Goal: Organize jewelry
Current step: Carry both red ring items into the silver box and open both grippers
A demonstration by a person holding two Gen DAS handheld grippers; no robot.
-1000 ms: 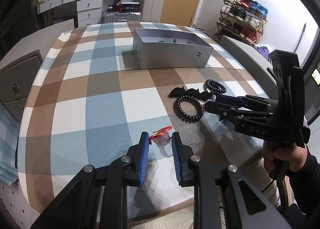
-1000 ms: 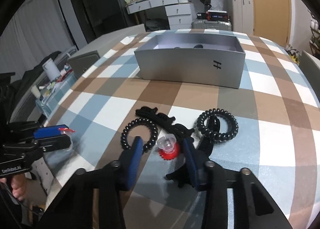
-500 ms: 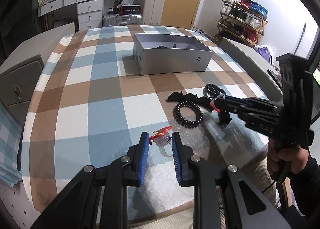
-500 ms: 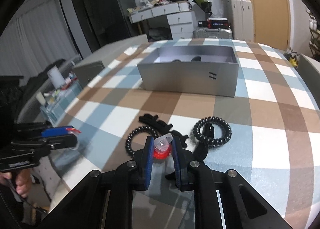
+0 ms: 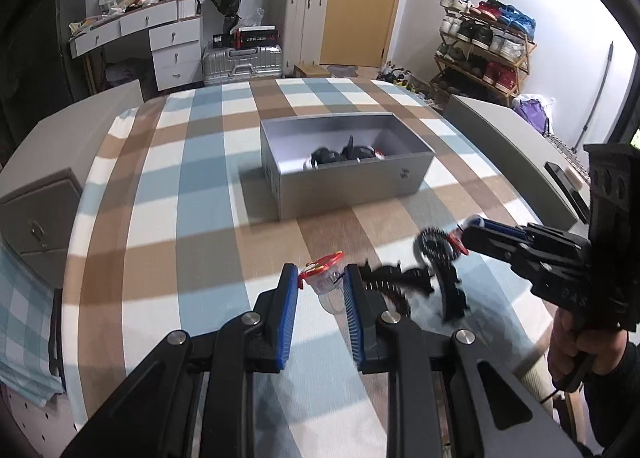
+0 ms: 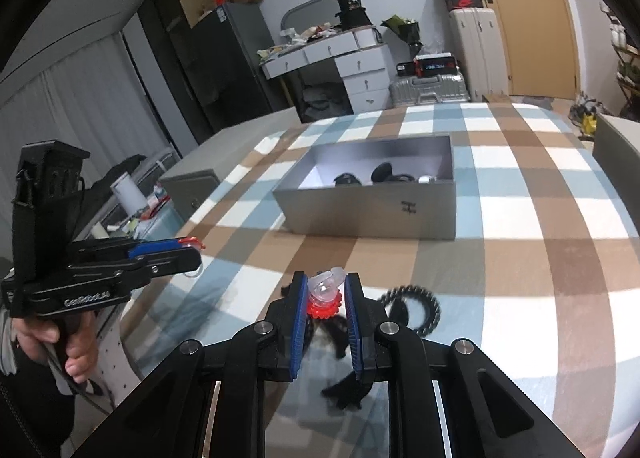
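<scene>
Both claws are loaded, so the step in hand looks like the carry to the box. The left claw [image 5: 322, 284] is closed on a clear plastic ring with a red top [image 5: 326, 276], held between its blue pads above the checked table [image 5: 160, 217]; the right claw [image 6: 326, 294] is likewise clamped on a second clear ring with a red flower [image 6: 325, 298], also lifted off the cloth. The grey open box [image 6: 372, 209] stands ahead of both, well apart from the claws, and already holds several dark pieces and something pale at its near wall. Left on the table below the right claw are a black coil hair tie [image 6: 414, 308] and black hair clips [image 5: 450, 286], blurred in both views; a second coil seems to lie there in the left view, though the blur makes it hard to be sure. The next move, as I judge it, calls for carrying each ring forward over the near wall of the box, high enough to clear its rim, then opening the claw above a free patch of the floor. The cloth between claws and box is bare, so the way is open; the two claws sit side by side and should go in one after the other rather than crowd the opening. The table's front edge lies just below the hands, so a ring let slip early could roll off.
</scene>
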